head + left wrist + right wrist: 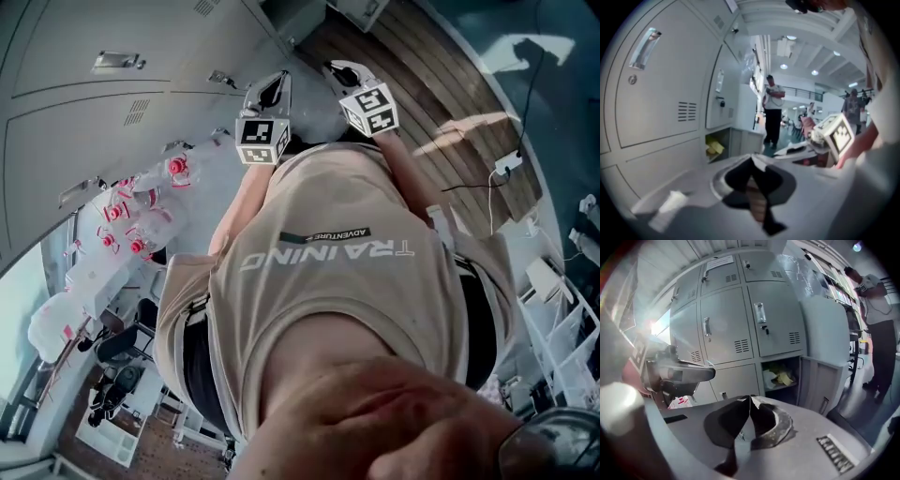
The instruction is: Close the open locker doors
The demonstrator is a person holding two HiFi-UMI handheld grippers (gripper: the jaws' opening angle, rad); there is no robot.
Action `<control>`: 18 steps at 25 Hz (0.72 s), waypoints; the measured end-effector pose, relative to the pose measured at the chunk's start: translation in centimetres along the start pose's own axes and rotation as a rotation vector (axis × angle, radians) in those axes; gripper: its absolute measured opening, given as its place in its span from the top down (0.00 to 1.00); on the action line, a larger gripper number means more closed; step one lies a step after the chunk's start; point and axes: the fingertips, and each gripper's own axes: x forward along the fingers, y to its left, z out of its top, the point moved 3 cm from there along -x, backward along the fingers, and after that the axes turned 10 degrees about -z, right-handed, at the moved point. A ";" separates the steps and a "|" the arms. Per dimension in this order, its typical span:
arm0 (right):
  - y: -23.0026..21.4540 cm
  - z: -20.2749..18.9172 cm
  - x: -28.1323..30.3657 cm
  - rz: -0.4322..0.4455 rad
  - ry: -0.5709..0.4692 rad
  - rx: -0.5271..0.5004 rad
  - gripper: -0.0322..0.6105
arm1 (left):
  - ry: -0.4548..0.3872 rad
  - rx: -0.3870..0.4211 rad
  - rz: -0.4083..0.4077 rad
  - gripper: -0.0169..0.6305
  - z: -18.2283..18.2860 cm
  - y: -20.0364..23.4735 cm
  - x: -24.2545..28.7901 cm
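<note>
Grey locker door (pixel 818 380) open, right tool (pixel 750 399) closed

Shirt (pixel 328 300), beige: "TRAINING" in large white letters across the front, seen upside down in the head view.
Dark strip (pixel 325 237) just beside that lettering: "ADVENTURE" in white, also upside down.
Paper label (pixel 719 261) on a top locker door (pixel 723 275), right gripper view: print too small to read.
</note>
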 end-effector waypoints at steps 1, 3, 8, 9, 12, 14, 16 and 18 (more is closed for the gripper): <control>-1.5 -0.6 -0.7 -0.005 0.010 0.010 0.93 | 0.003 0.000 -0.002 0.98 0.0 -1.1 0.9; -4.2 -1.3 -2.3 -0.027 0.015 0.051 0.93 | 0.016 0.003 -0.004 0.98 -0.2 -3.3 2.5; -9.9 -3.9 -5.8 -0.094 0.018 0.130 0.93 | 0.060 -0.031 -0.025 0.98 -0.9 -7.9 6.0; -10.7 -4.5 -6.2 -0.108 0.026 0.145 0.93 | 0.064 -0.025 -0.034 0.98 -0.6 -8.5 6.5; -12.4 -5.4 -6.9 -0.155 0.015 0.199 0.93 | 0.092 0.026 -0.064 0.98 0.2 -9.3 7.6; -13.1 -5.5 -7.1 -0.180 -0.006 0.211 0.93 | 0.118 0.044 -0.079 0.98 0.3 -9.1 8.4; -13.6 -5.3 -6.6 -0.182 -0.012 0.195 0.93 | 0.131 0.050 -0.093 0.98 0.3 -8.3 9.5; -14.0 -4.7 -5.6 -0.181 -0.006 0.168 0.93 | 0.128 0.051 -0.114 0.98 0.5 -7.3 10.9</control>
